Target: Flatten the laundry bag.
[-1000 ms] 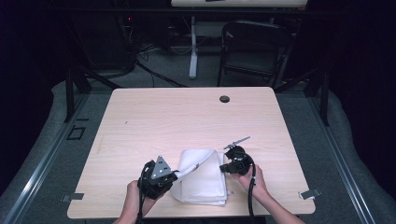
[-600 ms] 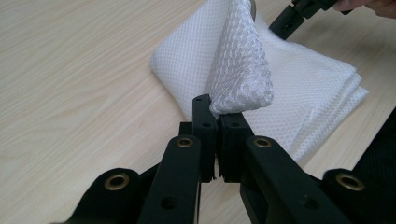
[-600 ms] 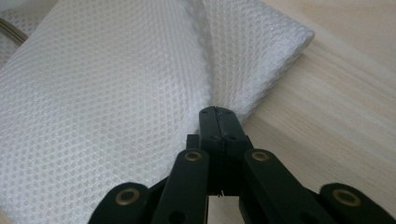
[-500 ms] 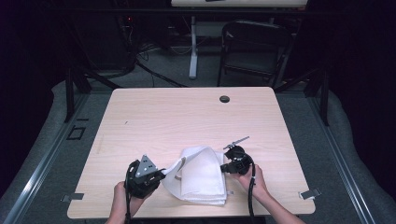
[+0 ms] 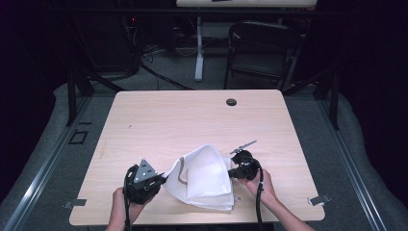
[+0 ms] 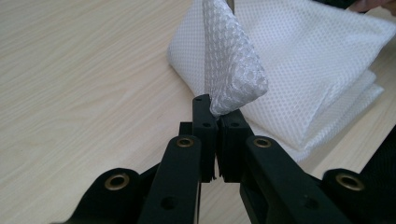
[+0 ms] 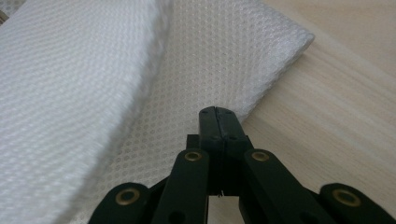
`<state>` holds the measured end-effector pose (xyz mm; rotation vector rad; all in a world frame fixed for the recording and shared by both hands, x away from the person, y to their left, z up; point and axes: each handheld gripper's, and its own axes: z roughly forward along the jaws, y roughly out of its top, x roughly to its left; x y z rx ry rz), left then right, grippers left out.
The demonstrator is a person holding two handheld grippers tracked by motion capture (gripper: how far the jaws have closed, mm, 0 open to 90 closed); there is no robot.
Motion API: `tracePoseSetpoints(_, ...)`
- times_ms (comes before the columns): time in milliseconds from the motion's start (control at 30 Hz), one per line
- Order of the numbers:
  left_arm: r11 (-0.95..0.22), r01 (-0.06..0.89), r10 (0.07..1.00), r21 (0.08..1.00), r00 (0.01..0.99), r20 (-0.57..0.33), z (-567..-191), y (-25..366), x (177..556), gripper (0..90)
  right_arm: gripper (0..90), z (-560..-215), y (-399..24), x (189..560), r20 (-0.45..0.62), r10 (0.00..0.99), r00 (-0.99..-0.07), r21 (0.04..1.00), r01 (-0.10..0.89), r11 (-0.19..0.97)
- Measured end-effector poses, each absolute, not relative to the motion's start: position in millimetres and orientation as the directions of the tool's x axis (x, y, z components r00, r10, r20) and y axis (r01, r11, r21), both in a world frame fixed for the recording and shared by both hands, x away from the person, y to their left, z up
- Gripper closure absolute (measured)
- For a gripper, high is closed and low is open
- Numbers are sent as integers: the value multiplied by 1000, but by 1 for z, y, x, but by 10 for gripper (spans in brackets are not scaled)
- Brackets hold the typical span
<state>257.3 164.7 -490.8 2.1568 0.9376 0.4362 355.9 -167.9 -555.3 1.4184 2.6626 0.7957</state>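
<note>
1. The left claw is showing a black body with a grey three-cornered plate on top.
2. The right claw is also showing black, with a thin grey bar sticking out.
3. A black cable is trailing from each one.
4. Brass-coloured screws are shining in the black jaws.
5. The forearms are wearing no sleeves.
</note>
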Motion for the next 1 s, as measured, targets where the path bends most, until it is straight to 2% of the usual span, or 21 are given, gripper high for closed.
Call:
tracePoseSetpoints(500,-465,553,740,691,672,-40,-500,172,266,872,900,-553,-170,356,143,788,-599,437,753,492)
tracePoseSetpoints(1000,-438,641,773,631,627,-100,-515,175,274,877,900,-553,-177,358,137,804,-579,446,760,472)
